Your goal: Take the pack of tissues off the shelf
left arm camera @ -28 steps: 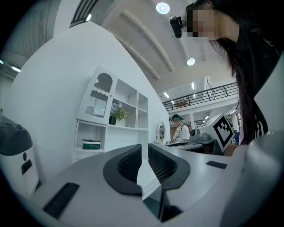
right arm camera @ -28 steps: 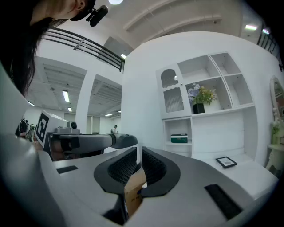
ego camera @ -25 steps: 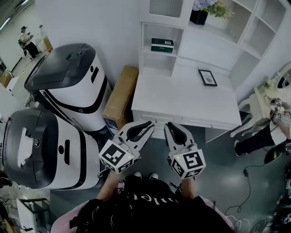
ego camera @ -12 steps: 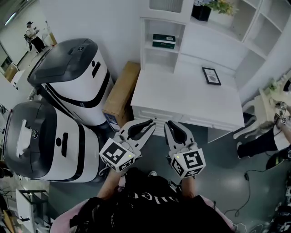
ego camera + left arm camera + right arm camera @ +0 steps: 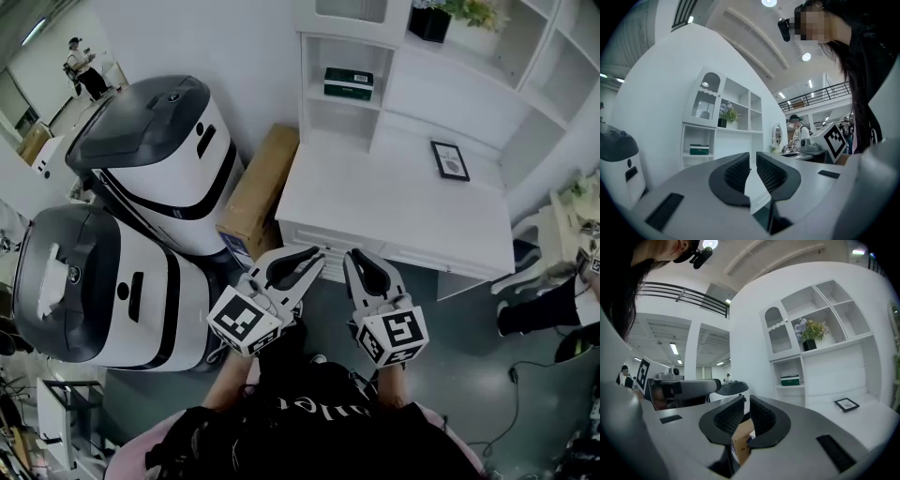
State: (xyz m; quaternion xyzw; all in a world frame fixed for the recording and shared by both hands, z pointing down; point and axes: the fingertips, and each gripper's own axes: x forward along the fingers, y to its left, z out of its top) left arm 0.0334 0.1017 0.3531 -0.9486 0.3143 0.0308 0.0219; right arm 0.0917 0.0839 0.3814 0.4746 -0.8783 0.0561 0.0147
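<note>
The pack of tissues (image 5: 348, 82) is a dark green block with a white band, lying on the lower open shelf of the white unit at the back of the desk. It also shows as the green tissue pack (image 5: 699, 149) in the left gripper view and as the tissue pack (image 5: 790, 380) in the right gripper view. My left gripper (image 5: 319, 253) and right gripper (image 5: 352, 255) hang side by side in front of the desk's near edge, far short of the shelf. The left gripper (image 5: 753, 153) is shut with nothing in it. So is the right gripper (image 5: 746, 398).
The white desk (image 5: 394, 202) carries a small picture frame (image 5: 451, 160). A cardboard box (image 5: 258, 192) leans at its left side. Two big white-and-black machines (image 5: 159, 150) (image 5: 94, 291) stand to the left. A potted plant (image 5: 436, 19) sits on an upper shelf. A person's leg (image 5: 553, 305) reaches in at right.
The head view has drifted, so the desk and shelf sit slightly further right and higher. Both grippers keep the same pose and stay shut.
</note>
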